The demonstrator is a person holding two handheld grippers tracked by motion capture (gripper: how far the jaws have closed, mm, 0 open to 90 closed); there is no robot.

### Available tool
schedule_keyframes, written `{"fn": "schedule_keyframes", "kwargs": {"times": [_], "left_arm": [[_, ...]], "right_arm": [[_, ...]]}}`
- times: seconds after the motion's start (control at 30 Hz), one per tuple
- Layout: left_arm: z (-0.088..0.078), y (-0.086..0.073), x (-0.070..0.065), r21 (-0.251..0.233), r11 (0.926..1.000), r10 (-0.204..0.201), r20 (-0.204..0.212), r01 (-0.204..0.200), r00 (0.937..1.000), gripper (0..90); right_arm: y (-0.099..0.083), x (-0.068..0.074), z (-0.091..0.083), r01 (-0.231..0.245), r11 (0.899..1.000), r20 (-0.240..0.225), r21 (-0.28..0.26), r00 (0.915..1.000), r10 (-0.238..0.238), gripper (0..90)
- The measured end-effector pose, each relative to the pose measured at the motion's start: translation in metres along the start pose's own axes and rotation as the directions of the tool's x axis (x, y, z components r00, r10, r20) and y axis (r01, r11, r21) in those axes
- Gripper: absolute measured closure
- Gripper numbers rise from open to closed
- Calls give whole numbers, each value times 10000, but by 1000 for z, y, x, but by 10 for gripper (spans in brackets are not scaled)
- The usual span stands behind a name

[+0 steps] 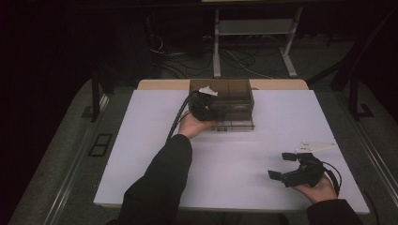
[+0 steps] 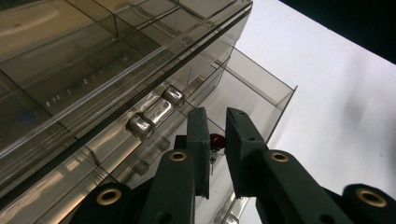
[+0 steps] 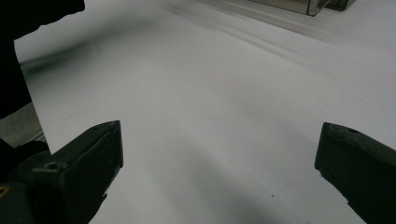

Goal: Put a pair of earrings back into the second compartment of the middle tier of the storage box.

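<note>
The left claw [image 2: 215, 122] has its 2 jaws drawn nearly together with a narrow gap and nothing clamped between them; a small dark red object [image 2: 216, 139] sits just beyond the tips, inside the pulled-out drawer [image 2: 261, 88] of the smoky clear drawer box [image 1: 225, 96]. That box stands at the far edge of the white surface [image 1: 281, 122]. The right claw [image 1: 283, 167] rests well apart near the front right, jaws spread wide and empty

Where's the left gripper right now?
High view: the left gripper sits at the front left of the smoky drawer box, far centre of the white table, jaws nearly together.
</note>
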State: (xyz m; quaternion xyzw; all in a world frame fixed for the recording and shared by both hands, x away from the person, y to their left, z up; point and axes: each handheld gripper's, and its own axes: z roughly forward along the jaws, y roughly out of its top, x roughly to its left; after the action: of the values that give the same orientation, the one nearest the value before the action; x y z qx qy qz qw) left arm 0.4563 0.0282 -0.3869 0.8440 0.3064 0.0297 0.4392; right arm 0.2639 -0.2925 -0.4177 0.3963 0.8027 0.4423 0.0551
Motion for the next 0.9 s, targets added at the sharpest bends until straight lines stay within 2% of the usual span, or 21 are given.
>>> {"fn": "schedule_keyframes", "kwargs": {"times": [0.27, 0.3, 0.5, 0.57, 0.77, 0.9], "left_arm": [[9, -3, 3, 259, 9997, -19, -174, 23, 9998, 788], [11, -4, 3, 150, 9998, -134, -221, 137, 9997, 788], [13, -5, 6, 415, 9991, -29, -336, 43, 9994, 786], [13, -5, 6, 292, 9994, -171, -300, 180, 9994, 781], [5, -4, 6, 283, 9992, -289, 116, 286, 9995, 632], [-5, -2, 3, 219, 9997, -78, 389, 70, 9992, 487]], "right_arm": [[0, 0, 0, 1, 10000, -1, 6, 10000, -1, 5], [0, 0, 0, 1, 10000, -3, 4, 10000, -1, 5], [0, 0, 1, -9, 10000, -14, 4, 10000, 9, 6], [0, 0, 0, -12, 10000, -13, 4, 10000, 12, 5], [0, 0, 0, -15, 10000, -23, -5, 10000, 15, 5], [0, 0, 0, -33, 10000, -8, -22, 10000, 33, 5]]}}
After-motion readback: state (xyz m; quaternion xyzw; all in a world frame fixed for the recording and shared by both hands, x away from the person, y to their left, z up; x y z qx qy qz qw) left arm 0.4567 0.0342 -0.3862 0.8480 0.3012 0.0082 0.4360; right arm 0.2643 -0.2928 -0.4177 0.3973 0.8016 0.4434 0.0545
